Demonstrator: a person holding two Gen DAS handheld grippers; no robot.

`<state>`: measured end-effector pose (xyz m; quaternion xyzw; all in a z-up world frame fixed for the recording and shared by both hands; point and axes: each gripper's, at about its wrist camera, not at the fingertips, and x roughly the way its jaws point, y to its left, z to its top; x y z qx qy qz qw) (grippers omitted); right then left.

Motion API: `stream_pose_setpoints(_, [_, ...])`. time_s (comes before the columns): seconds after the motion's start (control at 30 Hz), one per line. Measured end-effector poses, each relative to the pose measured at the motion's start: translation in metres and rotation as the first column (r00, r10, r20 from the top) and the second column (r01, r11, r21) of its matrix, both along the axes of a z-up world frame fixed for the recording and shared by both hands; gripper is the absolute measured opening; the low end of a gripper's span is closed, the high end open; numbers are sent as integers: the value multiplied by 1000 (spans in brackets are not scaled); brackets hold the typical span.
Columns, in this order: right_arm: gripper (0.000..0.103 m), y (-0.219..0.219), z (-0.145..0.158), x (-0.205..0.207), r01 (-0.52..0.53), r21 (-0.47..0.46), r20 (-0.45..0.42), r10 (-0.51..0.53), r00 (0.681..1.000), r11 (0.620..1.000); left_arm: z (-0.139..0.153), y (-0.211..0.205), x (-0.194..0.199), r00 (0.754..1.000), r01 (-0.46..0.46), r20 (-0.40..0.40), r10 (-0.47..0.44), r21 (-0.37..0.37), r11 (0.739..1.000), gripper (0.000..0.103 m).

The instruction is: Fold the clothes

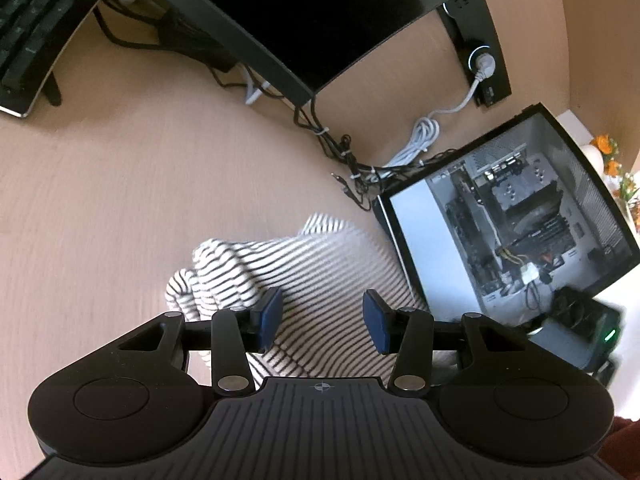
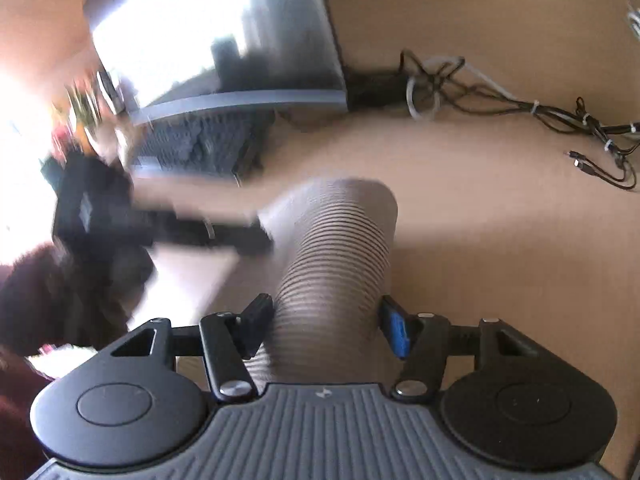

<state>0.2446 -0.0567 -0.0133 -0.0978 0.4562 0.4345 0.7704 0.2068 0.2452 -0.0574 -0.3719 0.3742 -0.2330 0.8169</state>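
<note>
A black-and-white striped garment point(image 1: 320, 264) lies bunched on the light wooden desk point(image 1: 120, 200), its left part rumpled into folds. My left gripper point(image 1: 324, 322) hovers just over it, open, blue pads point(image 1: 272, 320) wide apart with only cloth below. The right wrist view is motion-blurred. There the striped garment point(image 2: 340, 248) runs as a long band away from my right gripper point(image 2: 326, 328), filling the gap between its spread fingers; the jaws stand wide. The left gripper point(image 2: 264, 240) shows as a dark blurred shape reaching the cloth's left edge.
A black monitor point(image 1: 320, 12) and keyboard point(image 1: 32, 28) stand at the back. A glass-sided computer case point(image 1: 512, 216) sits right beside the garment. Tangled cables point(image 1: 360, 160) lie behind it. A dark red sleeve point(image 2: 24, 304) shows at the left.
</note>
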Motion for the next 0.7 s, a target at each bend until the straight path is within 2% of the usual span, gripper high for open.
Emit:
stream_pose_setpoints(0.07, [62, 4, -22, -2, 7, -98, 29, -4, 1000, 995, 1, -2, 0, 1000, 5, 9, -5, 15, 1000, 51])
stream_pose_setpoints(0.13, [63, -3, -14, 2, 21, -47, -3, -21, 1000, 999, 3, -6, -1, 1000, 10, 19, -10, 34, 999, 53])
stream_pose_setpoints(0.17, [66, -6, -6, 6, 26, -12, -23, -27, 999, 1000, 4, -8, -1, 1000, 12, 24, -13, 44, 999, 54])
stream_pose_setpoints(0.2, [76, -9, 2, 12, 30, 36, -31, -29, 999, 999, 5, -10, -2, 999, 15, 30, -16, 54, 998, 54])
stream_pose_setpoints(0.27, [86, -14, 14, 24, 41, 117, -44, -36, 998, 992, 5, -10, -3, 999, 7, 33, -8, 54, 999, 54])
stream_pose_setpoints(0.37, [85, -6, 11, 51, 98, 147, -61, -90, 994, 984, 7, -13, -6, 999, -4, 41, 1, 72, 997, 54])
stream_pose_setpoints(0.47, [83, 15, -10, 79, 133, 140, -131, -115, 985, 981, 9, -17, -7, 999, -4, 51, -2, 105, 994, 54])
stream_pose_setpoints(0.63, [83, 47, -45, 101, 95, 147, -268, -53, 962, 985, 10, -15, -8, 999, 8, 49, -15, 140, 990, 54])
stream_pose_setpoints(0.67, [79, 50, -45, 99, 78, 153, -273, -34, 962, 985, 9, -14, -8, 999, 7, 47, -14, 140, 990, 54])
stream_pose_setpoints(0.7, [74, 52, -40, 93, 55, 148, -238, -18, 971, 987, 9, -13, -8, 999, 7, 46, -13, 139, 990, 54])
